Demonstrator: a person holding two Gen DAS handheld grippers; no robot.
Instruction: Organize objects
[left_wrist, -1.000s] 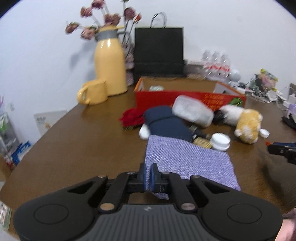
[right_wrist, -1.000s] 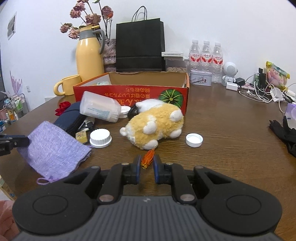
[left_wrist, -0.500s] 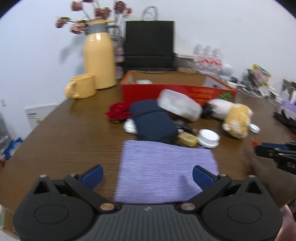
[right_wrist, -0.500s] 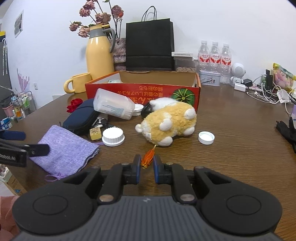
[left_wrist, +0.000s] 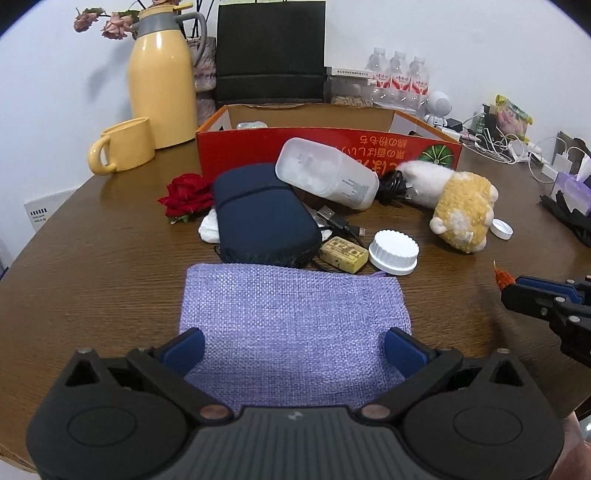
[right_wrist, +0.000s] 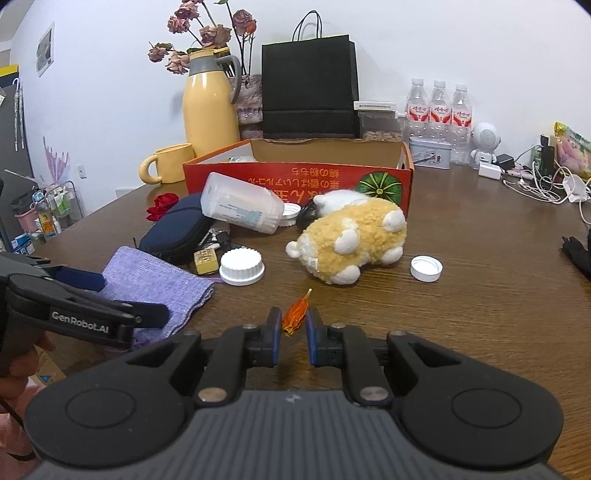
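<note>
A purple woven pouch (left_wrist: 291, 317) lies flat on the brown table (left_wrist: 92, 280). My left gripper (left_wrist: 294, 350) hovers over its near end, open wide, its blue pads (left_wrist: 184, 350) clear of the cloth on either side. Near the table's front, my right gripper (right_wrist: 294, 321) is shut on a small orange wrapped thing (right_wrist: 295, 314). In the left wrist view, that gripper (left_wrist: 511, 290) comes in from the right. Behind the pouch lie a navy case (left_wrist: 262, 218), a white jar on its side (left_wrist: 325, 177), a white lid (left_wrist: 393, 251) and a yellow plush toy (left_wrist: 461, 210).
An open red cardboard box (left_wrist: 332, 144) stands behind the pile. A red rose (left_wrist: 186, 195), a small yellow block (left_wrist: 343, 253) and a small white cap (right_wrist: 426, 267) lie loose. A yellow thermos (left_wrist: 162, 81), mug (left_wrist: 125, 147), black bag (left_wrist: 271, 55), bottles and cables line the back.
My left gripper let go of the purple pouch and opened wide; the pouch now lies flat between its fingers. The right gripper stayed shut on the orange thing.
</note>
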